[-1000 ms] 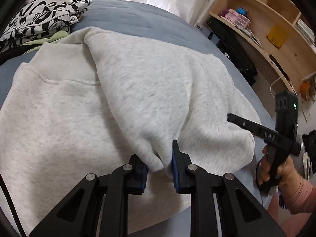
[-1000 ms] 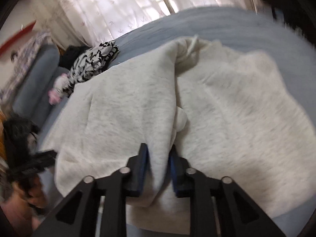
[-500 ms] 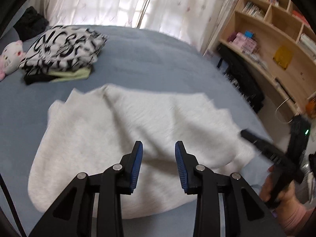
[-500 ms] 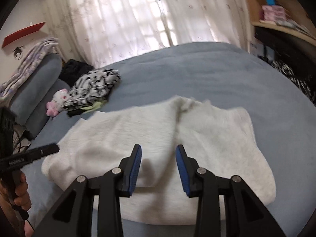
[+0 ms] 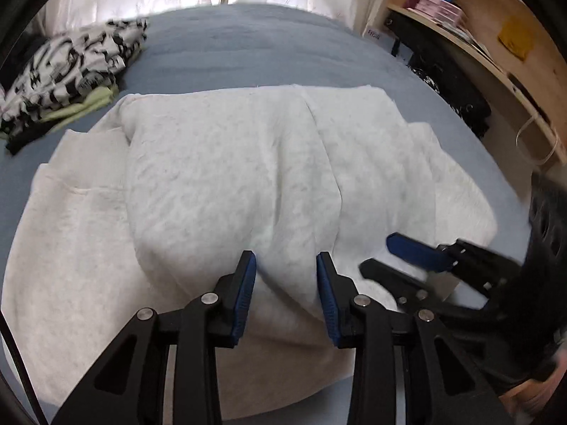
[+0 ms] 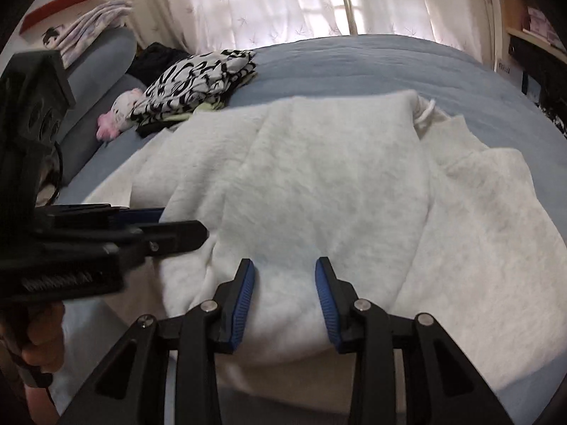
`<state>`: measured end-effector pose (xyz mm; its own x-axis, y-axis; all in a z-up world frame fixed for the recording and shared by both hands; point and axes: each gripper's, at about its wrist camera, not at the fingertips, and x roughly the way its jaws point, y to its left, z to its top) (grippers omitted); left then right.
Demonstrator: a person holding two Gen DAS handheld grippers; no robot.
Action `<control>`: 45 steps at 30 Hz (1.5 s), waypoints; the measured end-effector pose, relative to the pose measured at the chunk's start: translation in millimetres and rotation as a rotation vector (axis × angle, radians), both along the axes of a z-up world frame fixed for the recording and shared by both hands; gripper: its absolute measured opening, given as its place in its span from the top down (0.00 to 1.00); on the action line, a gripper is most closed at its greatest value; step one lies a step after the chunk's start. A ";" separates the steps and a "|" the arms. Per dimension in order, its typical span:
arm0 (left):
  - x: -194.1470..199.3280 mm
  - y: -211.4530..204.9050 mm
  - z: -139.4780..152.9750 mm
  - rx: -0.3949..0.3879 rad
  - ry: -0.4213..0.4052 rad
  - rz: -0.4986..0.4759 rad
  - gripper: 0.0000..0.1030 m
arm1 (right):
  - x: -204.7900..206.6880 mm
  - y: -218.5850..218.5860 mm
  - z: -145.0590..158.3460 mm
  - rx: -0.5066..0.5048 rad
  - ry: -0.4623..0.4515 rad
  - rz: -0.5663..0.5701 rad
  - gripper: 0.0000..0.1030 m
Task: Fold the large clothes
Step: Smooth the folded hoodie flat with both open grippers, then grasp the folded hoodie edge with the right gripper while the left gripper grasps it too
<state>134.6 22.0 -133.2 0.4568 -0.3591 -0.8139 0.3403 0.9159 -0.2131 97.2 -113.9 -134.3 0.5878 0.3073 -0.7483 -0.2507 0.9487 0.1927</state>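
Patterned pile (image 5: 71,67) far left, sweatshirt (image 5: 248,177) spread mid-bed. Left gripper (image 5: 286,295) and right gripper (image 6: 285,297) both gaping, just let go, nothing pinched. Fold laid, probably need to grab near hem next

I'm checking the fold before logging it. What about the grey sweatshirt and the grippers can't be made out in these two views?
- Sweatshirt near hem: both wrist views, hidden behind the gripper fingers.
- Its underside layers: covered by the folded-over top panel.
- Right gripper in left wrist view: motion-blurred.
- Left gripper in right wrist view: blurred, body cut off by the left edge.
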 end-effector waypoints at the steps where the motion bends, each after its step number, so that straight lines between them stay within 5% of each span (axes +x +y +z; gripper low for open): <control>1: -4.7 -3.1 -1.0 0.025 -0.021 -0.002 0.67 | -4.4 1.2 -0.6 -0.007 -0.008 -0.013 0.64; 13: -17.4 -4.4 7.7 -0.003 -0.048 0.077 0.66 | -6.0 4.9 9.5 -0.010 0.040 -0.050 0.64; 17: -22.7 8.2 20.1 -0.078 -0.023 0.128 0.57 | -13.8 1.6 23.0 0.018 0.042 -0.069 0.64; 21: -43.2 18.1 40.2 -0.125 -0.039 0.169 0.38 | -25.4 -0.2 40.5 0.042 0.039 -0.074 0.64; 37: -148.0 101.0 93.3 -0.149 -0.047 0.370 0.34 | -115.0 -6.7 119.0 0.113 -0.023 -0.041 0.64; 45: -172.8 118.1 92.2 -0.178 -0.025 0.403 0.32 | -136.0 -1.6 126.5 0.107 -0.034 0.000 0.65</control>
